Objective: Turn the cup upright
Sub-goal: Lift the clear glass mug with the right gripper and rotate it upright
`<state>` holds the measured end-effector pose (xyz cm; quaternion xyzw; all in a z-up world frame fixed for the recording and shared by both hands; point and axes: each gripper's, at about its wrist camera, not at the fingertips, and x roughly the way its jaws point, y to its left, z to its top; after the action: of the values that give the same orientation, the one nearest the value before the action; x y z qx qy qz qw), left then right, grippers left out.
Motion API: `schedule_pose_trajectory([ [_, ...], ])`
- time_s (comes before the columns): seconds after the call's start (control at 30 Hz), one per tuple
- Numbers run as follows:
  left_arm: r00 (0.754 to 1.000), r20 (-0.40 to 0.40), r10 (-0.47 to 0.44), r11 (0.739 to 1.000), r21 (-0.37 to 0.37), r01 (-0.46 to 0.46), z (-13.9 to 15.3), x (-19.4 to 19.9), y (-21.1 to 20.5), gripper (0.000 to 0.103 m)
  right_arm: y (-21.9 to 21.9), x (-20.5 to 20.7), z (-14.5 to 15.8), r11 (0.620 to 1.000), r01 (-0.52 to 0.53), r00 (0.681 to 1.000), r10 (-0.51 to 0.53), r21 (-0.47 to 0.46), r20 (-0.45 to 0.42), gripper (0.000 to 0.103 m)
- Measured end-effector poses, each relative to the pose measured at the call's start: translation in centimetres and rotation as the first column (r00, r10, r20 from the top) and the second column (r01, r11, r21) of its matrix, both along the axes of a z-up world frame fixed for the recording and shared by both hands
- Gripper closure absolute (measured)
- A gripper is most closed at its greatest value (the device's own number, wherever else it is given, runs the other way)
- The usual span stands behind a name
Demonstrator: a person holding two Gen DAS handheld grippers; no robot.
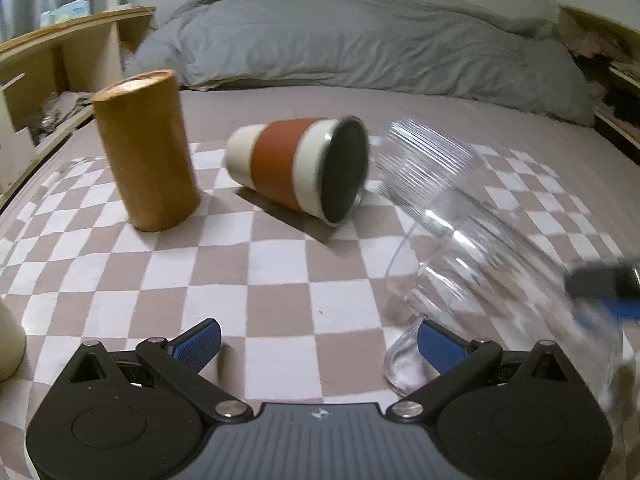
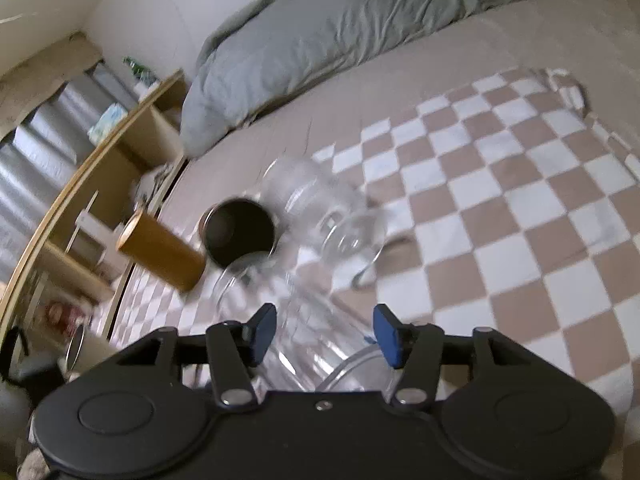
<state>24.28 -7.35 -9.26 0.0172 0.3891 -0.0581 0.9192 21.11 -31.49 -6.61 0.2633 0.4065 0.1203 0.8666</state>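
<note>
A clear ribbed glass cup with a handle [image 1: 472,216] is tilted and blurred at the right of the left wrist view, lifted off the checkered cloth. My right gripper [image 2: 325,334] is shut on this glass cup [image 2: 320,344]; one of its blue fingertips [image 1: 600,292] shows at the glass in the left wrist view. My left gripper [image 1: 318,342] is open and empty, low over the cloth, with its right pad beside the glass handle. A white cup with a red band [image 1: 300,168] lies on its side; its dark mouth [image 2: 240,232] faces the right gripper.
A tan cylinder [image 1: 146,152] stands upright left of the banded cup. A checkered cloth [image 1: 280,280] covers the bed, with a grey duvet [image 1: 360,40] behind. Wooden shelves [image 1: 60,60] stand at the left. A cream object [image 1: 8,344] is at the left edge.
</note>
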Motion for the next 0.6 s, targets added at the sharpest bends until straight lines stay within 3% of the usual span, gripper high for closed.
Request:
schedule_pose_trajectory([
  [0.1, 1.0, 0.006, 0.021, 0.999, -0.033, -0.021, 0.5, 0.1, 0.7, 0.0, 1.4, -0.6, -0.1, 0.999, -0.034, 0.997, 0.036, 0.035, -0.072, 0.043],
  [0.3, 1.0, -0.022, 0.022, 0.998, -0.063, -0.023, 1.4, -0.3, 2.3, 0.0, 3.4, -1.1, -0.2, 0.993, -0.073, 0.988, 0.085, 0.094, -0.128, 0.044],
  [0.53, 0.995, -0.033, -0.089, 0.982, -0.169, 0.082, 3.5, -2.0, 2.0, 0.005, 1.2, 0.3, 0.6, 0.995, 0.035, 0.997, -0.028, 0.093, -0.074, 0.041],
  [0.6, 0.992, -0.044, -0.122, 0.974, -0.196, 0.111, 3.8, -2.2, 1.4, 0.007, 1.1, 0.9, 1.0, 0.995, 0.046, 0.998, -0.042, 0.084, -0.043, 0.033],
])
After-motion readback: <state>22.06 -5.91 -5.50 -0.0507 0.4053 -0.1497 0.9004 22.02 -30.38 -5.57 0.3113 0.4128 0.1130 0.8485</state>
